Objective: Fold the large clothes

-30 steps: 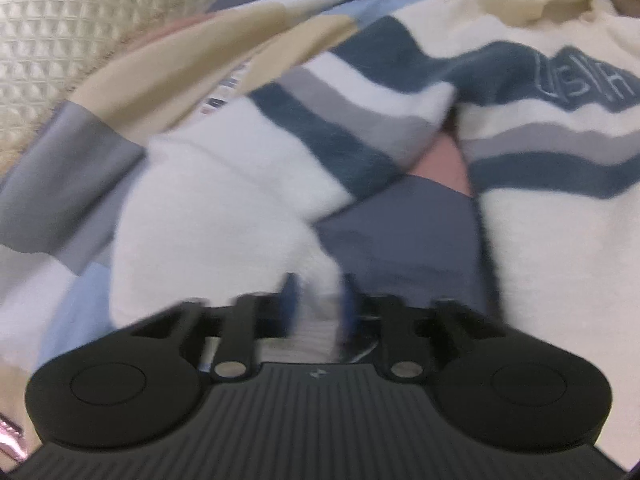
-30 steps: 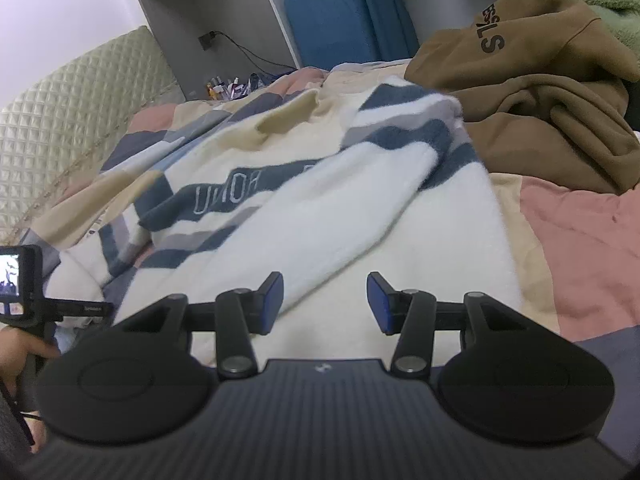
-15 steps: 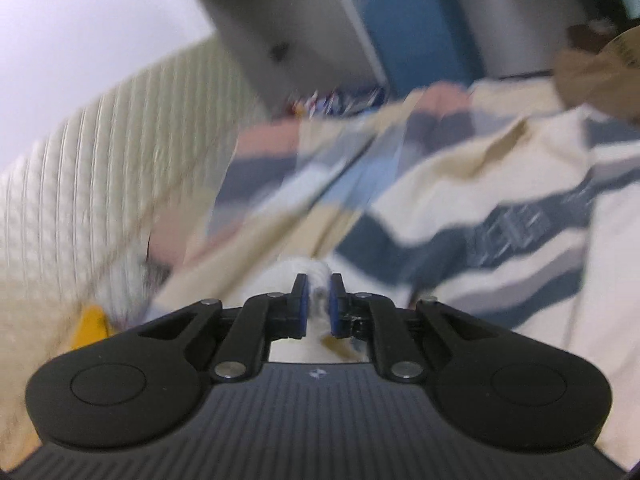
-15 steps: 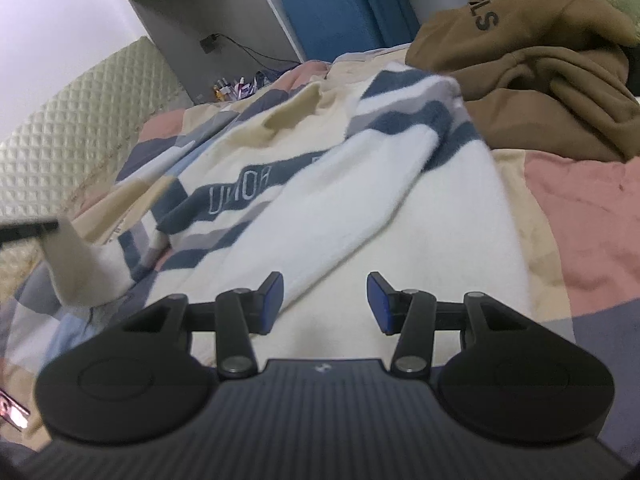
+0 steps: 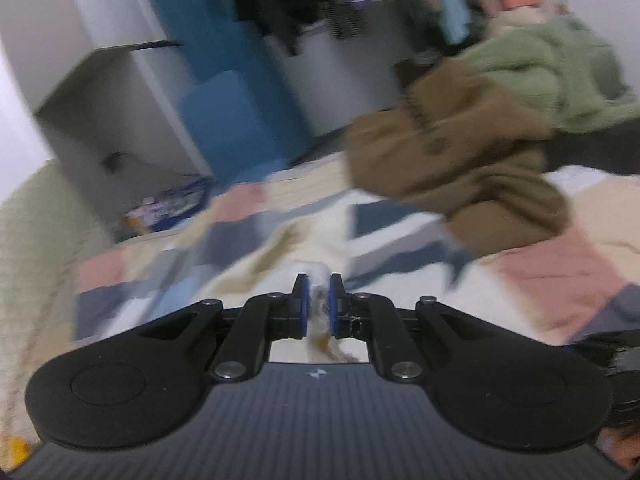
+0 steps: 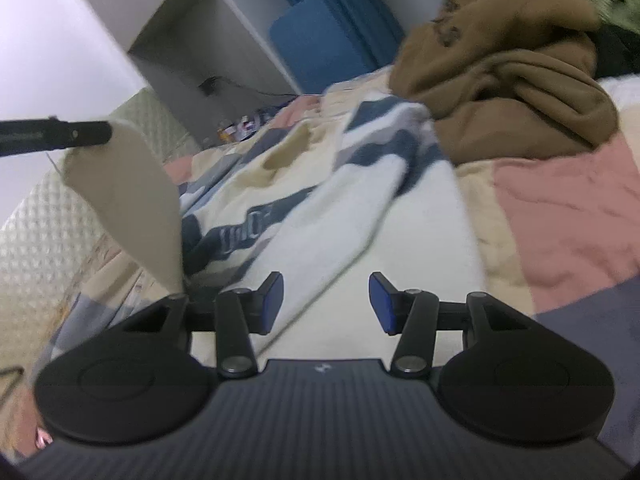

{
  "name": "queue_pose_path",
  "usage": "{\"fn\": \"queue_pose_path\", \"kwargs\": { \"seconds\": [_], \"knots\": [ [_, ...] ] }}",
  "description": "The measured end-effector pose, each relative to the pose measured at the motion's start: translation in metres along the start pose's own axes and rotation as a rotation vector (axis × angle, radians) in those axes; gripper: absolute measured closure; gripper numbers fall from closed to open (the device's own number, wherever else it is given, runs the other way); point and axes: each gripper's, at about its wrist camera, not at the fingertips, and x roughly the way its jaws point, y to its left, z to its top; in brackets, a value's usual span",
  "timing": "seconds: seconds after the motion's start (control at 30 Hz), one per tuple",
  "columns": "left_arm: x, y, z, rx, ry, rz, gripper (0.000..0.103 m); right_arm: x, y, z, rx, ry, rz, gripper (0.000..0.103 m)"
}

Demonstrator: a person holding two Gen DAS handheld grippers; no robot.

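Observation:
A cream sweater [image 6: 320, 220] with navy and grey stripes lies spread on the bed. My left gripper [image 5: 318, 304] is shut on the sweater's cream sleeve end [image 5: 316, 276], which fills the narrow gap between the blue pads. In the right wrist view the left gripper [image 6: 104, 133] comes in from the upper left, high above the bed. The lifted sleeve [image 6: 124, 200] hangs from it down to the sweater body. My right gripper [image 6: 326, 300] stands open low over the sweater's white lower part, with nothing between its fingers.
A crumpled brown hoodie [image 6: 512, 80] lies at the far right of the patchwork bedspread [image 6: 560, 208], with a green garment [image 5: 552, 72] behind it. A quilted headboard [image 6: 36, 232] runs along the left. A grey shelf unit [image 6: 208, 40] and blue curtain stand beyond the bed.
My left gripper has risen fast and swung toward the middle of the bed, pulling the sleeve up off the bedspread. My right gripper has shifted slightly and rolled, still open.

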Motion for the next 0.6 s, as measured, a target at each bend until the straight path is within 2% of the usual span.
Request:
{"fn": "queue_pose_path", "kwargs": {
  "seconds": [0.1, 0.17, 0.23, 0.47, 0.53, 0.57, 0.6],
  "knots": [
    [0.005, -0.029, -0.002, -0.025, -0.008, -0.12, 0.091, -0.001, -0.009, 0.002, 0.045, -0.003, 0.008, 0.052],
    [0.011, -0.039, -0.01, -0.067, 0.01, -0.177, 0.091, -0.002, -0.012, 0.002, 0.048, -0.007, -0.007, 0.052],
    [0.02, -0.044, -0.021, -0.083, 0.021, -0.199, 0.091, -0.004, -0.018, 0.001, 0.067, -0.013, -0.02, 0.052],
    [0.047, -0.016, -0.069, -0.28, 0.068, -0.307, 0.089, 0.0, -0.029, 0.001, 0.096, -0.021, -0.055, 0.052],
    [0.048, -0.008, -0.081, -0.317, 0.079, -0.336, 0.067, 0.002, -0.029, 0.001, 0.086, -0.02, -0.066, 0.052],
    [0.048, -0.003, -0.085, -0.333, 0.077, -0.34, 0.044, 0.004, -0.029, 0.0, 0.081, -0.02, -0.073, 0.052],
    [0.044, 0.002, -0.094, -0.351, 0.065, -0.345, 0.033, 0.005, -0.028, 0.0, 0.074, -0.019, -0.078, 0.052]
  ]
}}
